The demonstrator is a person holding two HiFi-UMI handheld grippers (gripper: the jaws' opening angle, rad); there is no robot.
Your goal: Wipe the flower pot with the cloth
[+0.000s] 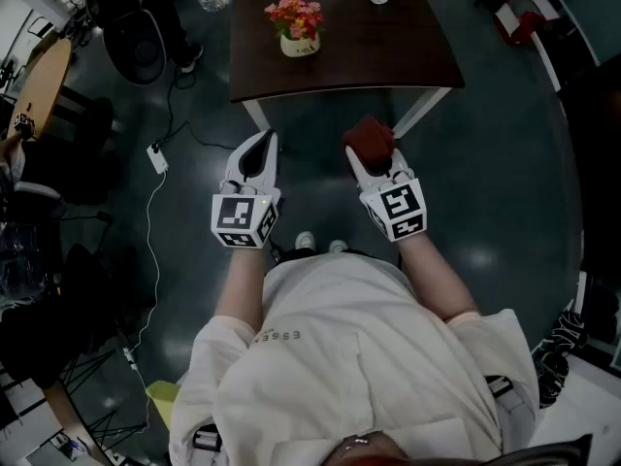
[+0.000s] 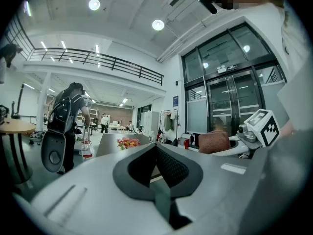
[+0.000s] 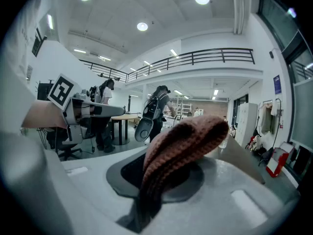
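— Facing the dark brown rectangular desk point(image 1: 388, 56), which hand-held gripper is nearer the job?
— Little in it. The left hand-held gripper point(image 1: 264, 144), jaws closed on nothing, and the right hand-held gripper point(image 1: 364, 158) hover side by side, short of the desk's near edge. The cream flower pot of pink and red blooms point(image 1: 299, 43) stands on the desk ahead, slightly nearer the left one. The right one clamps the rust-brown knitted cloth point(image 1: 370, 136).
— Any writing?
— Pot label and shirt lettering, both too small to read.
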